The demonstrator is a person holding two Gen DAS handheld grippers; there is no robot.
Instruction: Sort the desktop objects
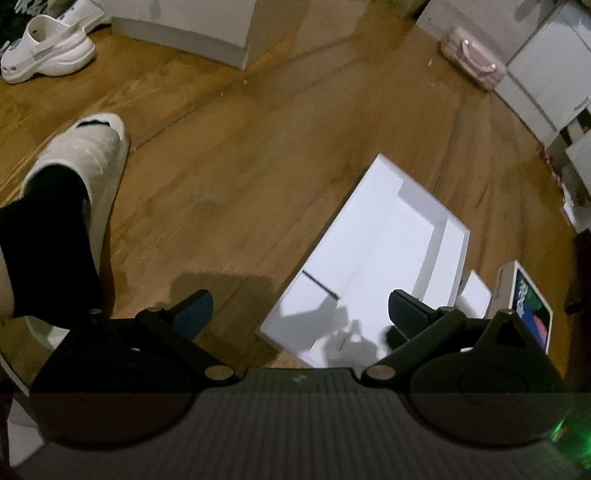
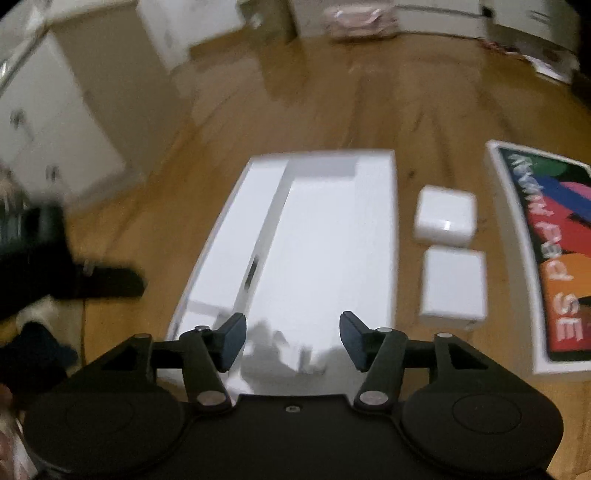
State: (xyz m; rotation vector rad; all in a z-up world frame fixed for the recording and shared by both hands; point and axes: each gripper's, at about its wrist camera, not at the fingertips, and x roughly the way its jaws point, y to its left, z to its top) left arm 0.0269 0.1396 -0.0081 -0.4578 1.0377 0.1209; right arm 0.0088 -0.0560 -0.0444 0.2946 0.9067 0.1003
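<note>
An open white box tray (image 2: 325,236) with an inner divider lies on the wooden floor; it also shows in the left wrist view (image 1: 373,258). Two small white boxes (image 2: 445,216) (image 2: 453,284) lie just right of it. A tablet box lid (image 2: 550,251) printed "Pad SE" lies further right, and its corner shows in the left wrist view (image 1: 528,295). My left gripper (image 1: 299,314) is open and empty above the tray's near left corner. My right gripper (image 2: 291,343) is open and empty above the tray's near end.
A person's foot in a white slipper (image 1: 85,170) with a black sock stands at the left. White clogs (image 1: 48,48), a white cabinet (image 1: 192,26), a pink bag (image 1: 472,59) and white boxes (image 1: 546,81) line the far side. White cabinets (image 2: 55,110) stand at the left.
</note>
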